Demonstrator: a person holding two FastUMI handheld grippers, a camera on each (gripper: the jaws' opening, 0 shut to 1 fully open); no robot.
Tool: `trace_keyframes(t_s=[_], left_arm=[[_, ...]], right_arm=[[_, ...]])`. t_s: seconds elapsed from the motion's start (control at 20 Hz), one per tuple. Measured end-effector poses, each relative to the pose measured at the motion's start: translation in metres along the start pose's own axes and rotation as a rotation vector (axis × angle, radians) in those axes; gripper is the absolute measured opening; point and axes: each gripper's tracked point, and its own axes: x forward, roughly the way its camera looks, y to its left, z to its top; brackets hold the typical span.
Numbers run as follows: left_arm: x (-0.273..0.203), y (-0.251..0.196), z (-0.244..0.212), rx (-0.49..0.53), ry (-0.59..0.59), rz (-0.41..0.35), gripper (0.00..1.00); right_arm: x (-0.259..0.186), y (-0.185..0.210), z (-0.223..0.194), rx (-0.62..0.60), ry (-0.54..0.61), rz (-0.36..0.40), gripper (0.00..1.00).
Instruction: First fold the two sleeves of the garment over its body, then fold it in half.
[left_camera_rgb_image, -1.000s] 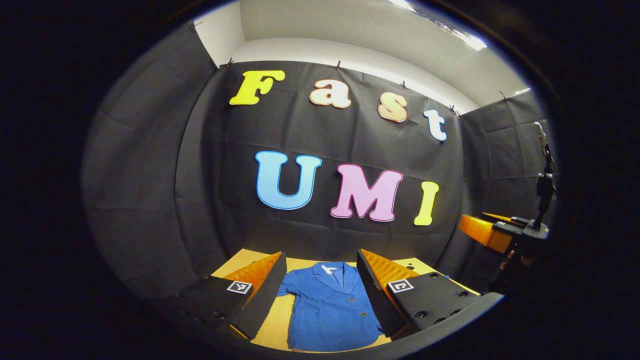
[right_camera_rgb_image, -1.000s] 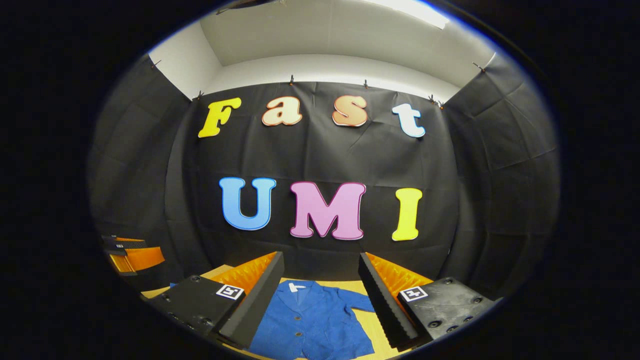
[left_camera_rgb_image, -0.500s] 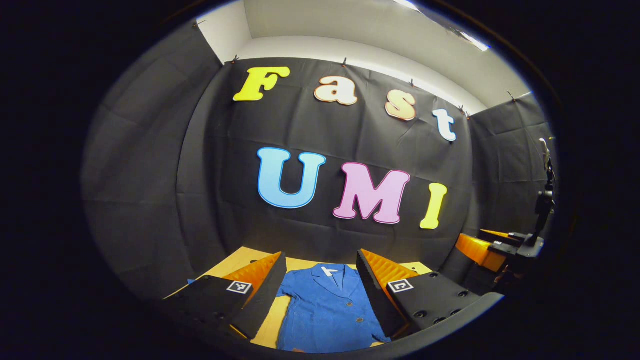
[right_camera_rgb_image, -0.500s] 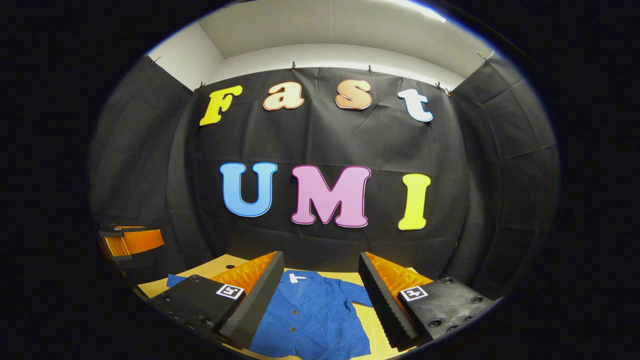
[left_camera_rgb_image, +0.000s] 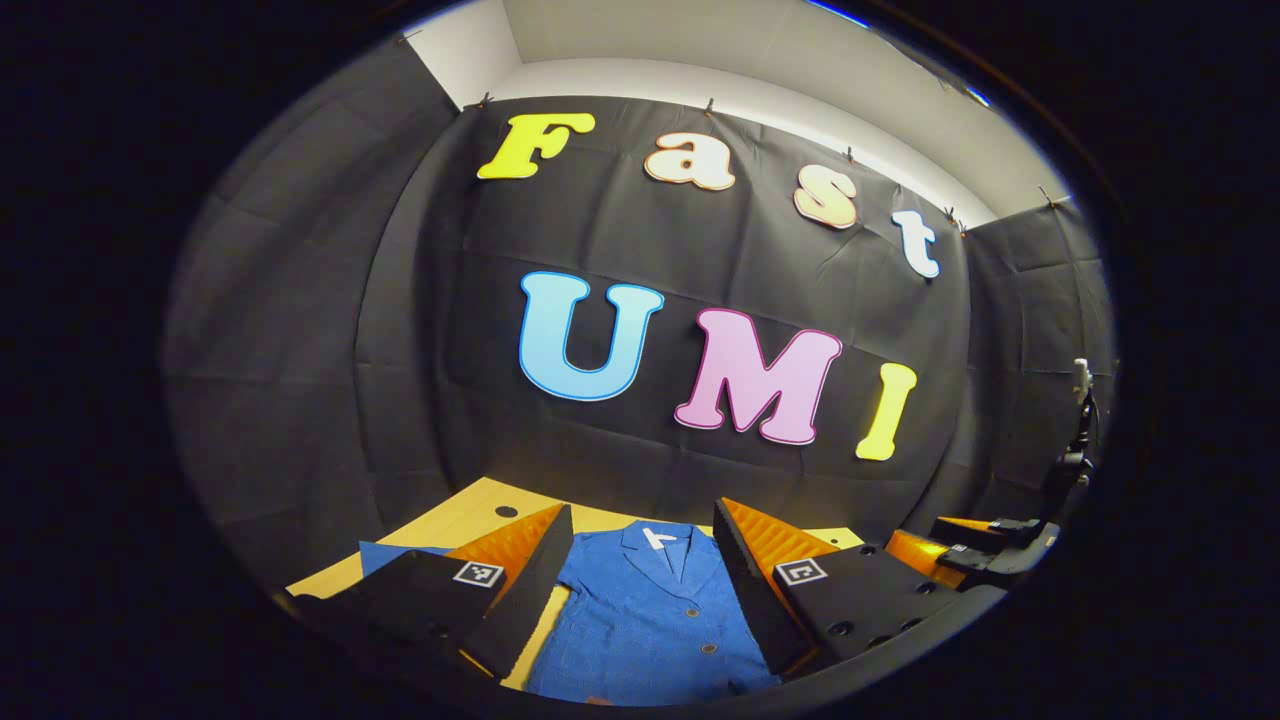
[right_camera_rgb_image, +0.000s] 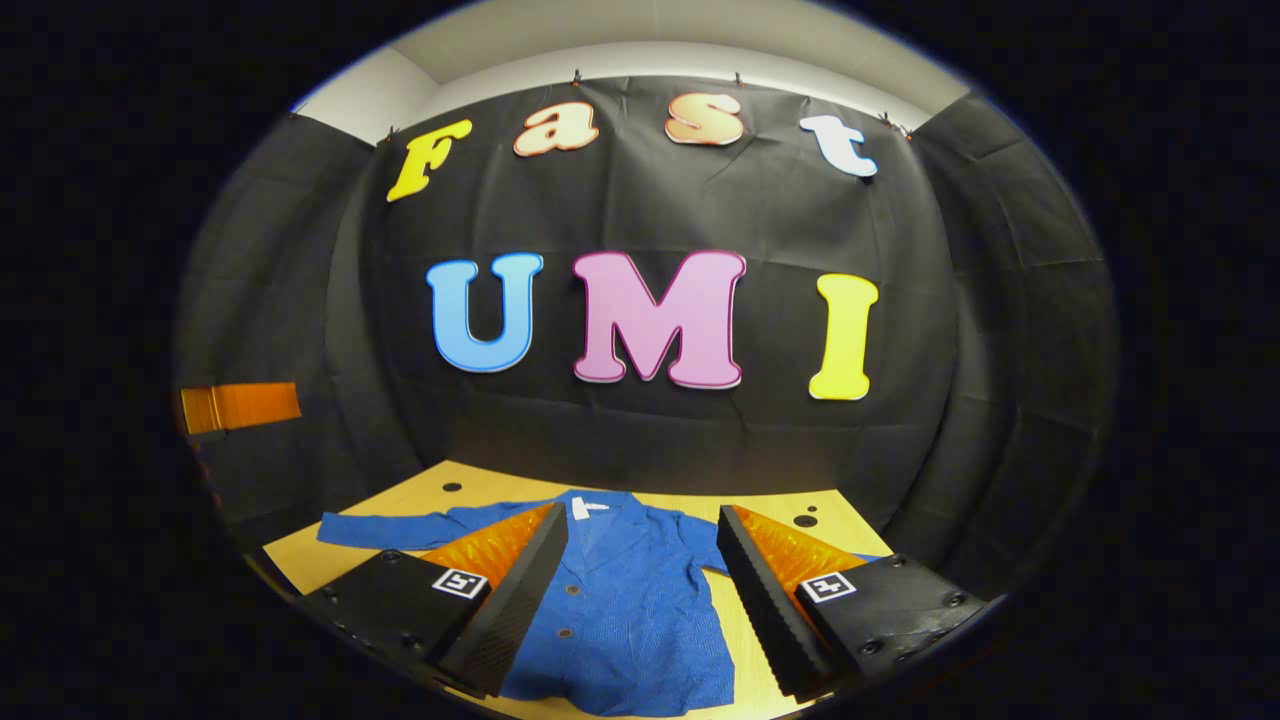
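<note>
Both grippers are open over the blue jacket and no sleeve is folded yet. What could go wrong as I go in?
1. The jacket lies flat on the table; a shallow pinch may slip off the sleeve.
2. A deep pinch could catch the body with it.
3. The left gripper and right gripper both face the body and could collide.

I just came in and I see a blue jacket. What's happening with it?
A person is holding two grippers above a blue jacket that lies flat on a wooden table. Its sleeves are spread out to the sides, so nothing is folded yet. The left gripper and the right gripper are both open and hang over the jacket without touching it.
</note>
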Motion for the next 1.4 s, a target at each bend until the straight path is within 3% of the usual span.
trace_keyframes(t_s=[0.3, 0.55, 0.85, 1.0, 1.15, 1.4], left_arm=[[0.033, -0.024, -0.018, 0.002, 0.044, 0.015, 0.81], [0.057, -0.046, -0.035, 0.049, 0.093, 0.028, 0.81], [0.088, -0.077, -0.05, 0.101, 0.153, 0.002, 0.81], [0.103, -0.099, -0.061, 0.133, 0.205, -0.055, 0.81], [0.114, -0.12, -0.067, 0.194, 0.235, -0.112, 0.81], [0.121, -0.158, -0.073, 0.325, 0.225, -0.214, 0.81]], right_arm=[[0.048, -0.034, -0.049, 0.035, 0.119, 0.01, 0.97], [0.093, -0.081, -0.107, 0.112, 0.251, -0.051, 0.97], [0.132, -0.144, -0.181, 0.087, 0.396, -0.15, 0.96], [0.142, -0.196, -0.207, 0.104, 0.435, -0.263, 0.97], [0.146, -0.281, -0.221, 0.119, 0.443, -0.471, 0.98], [0.134, -0.383, -0.254, 0.23, 0.5, -0.727, 0.98]])
